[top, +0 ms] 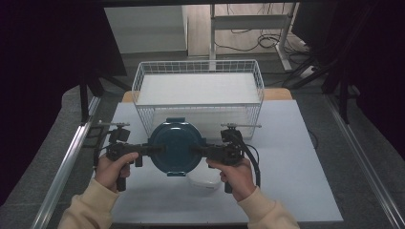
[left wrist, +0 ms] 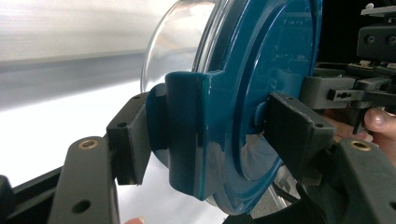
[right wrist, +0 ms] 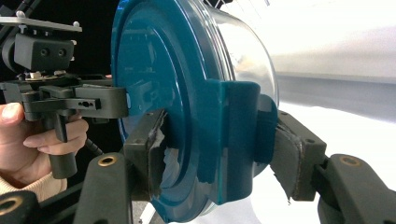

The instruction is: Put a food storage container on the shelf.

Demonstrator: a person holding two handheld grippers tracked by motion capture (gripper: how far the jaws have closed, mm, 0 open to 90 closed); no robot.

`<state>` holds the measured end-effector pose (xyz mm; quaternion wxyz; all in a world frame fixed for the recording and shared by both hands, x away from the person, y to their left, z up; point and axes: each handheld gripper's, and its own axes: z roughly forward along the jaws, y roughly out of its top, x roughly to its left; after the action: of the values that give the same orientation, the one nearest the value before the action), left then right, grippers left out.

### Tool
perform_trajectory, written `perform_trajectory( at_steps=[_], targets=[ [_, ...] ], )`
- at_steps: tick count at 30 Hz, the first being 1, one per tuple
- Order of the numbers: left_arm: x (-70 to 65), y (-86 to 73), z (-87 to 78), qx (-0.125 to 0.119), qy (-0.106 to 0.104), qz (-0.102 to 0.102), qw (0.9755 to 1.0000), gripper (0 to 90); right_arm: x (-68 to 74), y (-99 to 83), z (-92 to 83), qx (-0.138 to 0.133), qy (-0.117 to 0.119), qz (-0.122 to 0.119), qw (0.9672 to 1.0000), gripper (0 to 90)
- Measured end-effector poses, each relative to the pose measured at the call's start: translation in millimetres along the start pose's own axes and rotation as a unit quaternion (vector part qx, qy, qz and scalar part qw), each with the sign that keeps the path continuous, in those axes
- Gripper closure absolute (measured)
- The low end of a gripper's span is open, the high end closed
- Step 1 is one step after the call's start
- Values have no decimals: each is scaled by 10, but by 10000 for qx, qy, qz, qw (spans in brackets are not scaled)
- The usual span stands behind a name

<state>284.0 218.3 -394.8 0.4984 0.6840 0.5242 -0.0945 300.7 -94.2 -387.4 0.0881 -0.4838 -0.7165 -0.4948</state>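
1. Container count: one clear round container [top: 176, 145] with one teal lid [left wrist: 275, 60], one white wire basket [top: 198, 93], one white object [top: 204, 183] on the table [top: 296, 157].
2. It hangs above the table just in front of the basket, between my left gripper [top: 152, 149] and right gripper [top: 200, 150]; both clench a lid clip at opposite sides.
3. I can read no writing.

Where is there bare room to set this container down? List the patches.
Bare: the table right of the wire basket and of the right hand; the basket's floor looks bare too. Crowded: near centre, where left gripper and right gripper clamp the teal-lidded container above a white object.
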Motion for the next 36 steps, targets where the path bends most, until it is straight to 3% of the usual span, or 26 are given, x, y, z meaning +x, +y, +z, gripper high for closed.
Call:
perform_trajectory(
  at_steps=[19, 36],
  targets=[
    [-128, 430, 39, -21, -48, 147, 9999, 350, 4, 419, -135, -80, -67, -116, 9999, 410],
    [-362, 783, -21, -144, -13, 370, 9992, 350, 103, 784, -320, -175, -75, -384, 9991, 407]
  ],
)
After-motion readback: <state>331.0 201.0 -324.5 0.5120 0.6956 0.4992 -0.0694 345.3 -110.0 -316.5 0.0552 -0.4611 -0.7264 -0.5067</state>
